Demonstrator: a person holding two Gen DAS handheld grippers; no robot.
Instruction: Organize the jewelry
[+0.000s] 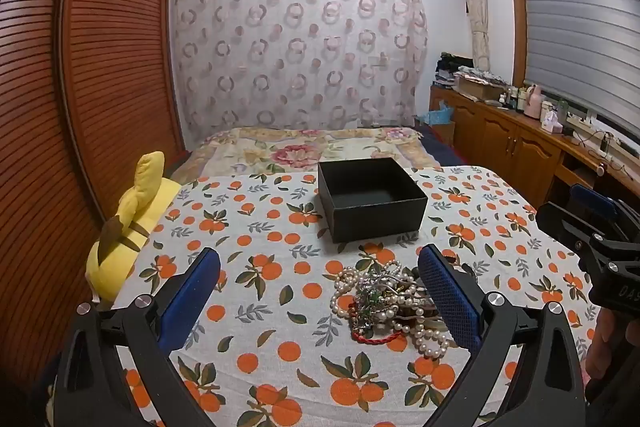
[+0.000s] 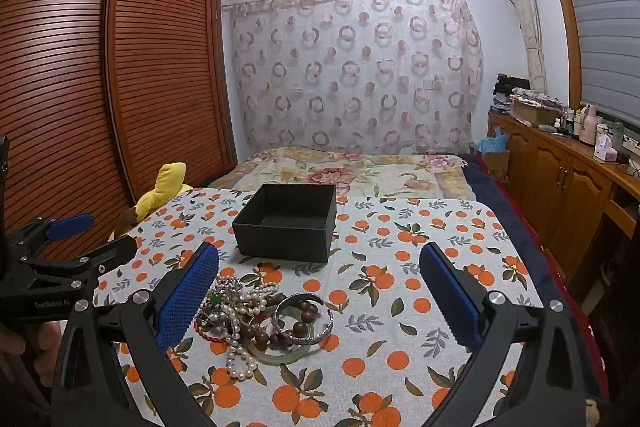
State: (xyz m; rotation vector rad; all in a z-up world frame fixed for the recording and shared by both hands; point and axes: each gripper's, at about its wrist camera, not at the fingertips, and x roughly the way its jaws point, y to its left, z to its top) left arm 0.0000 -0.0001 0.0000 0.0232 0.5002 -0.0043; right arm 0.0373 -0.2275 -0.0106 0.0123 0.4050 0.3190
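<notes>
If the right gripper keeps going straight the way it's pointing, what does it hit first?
Probably the tablecloth, just right of the jewelry pile. The right gripper is open and tilted downward; depth is unclear.

Tangled jewelry pile point(image 2: 256, 315) lies before empty black box point(image 2: 286, 223)

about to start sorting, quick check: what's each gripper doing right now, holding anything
Left gripper: open, holding nothing; the jewelry pile lies on the cloth ahead of it.
Right gripper: open, holding nothing.

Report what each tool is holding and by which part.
Nothing is held. The left tool and right tool both stand open above the jewelry pile, not touching it.
</notes>
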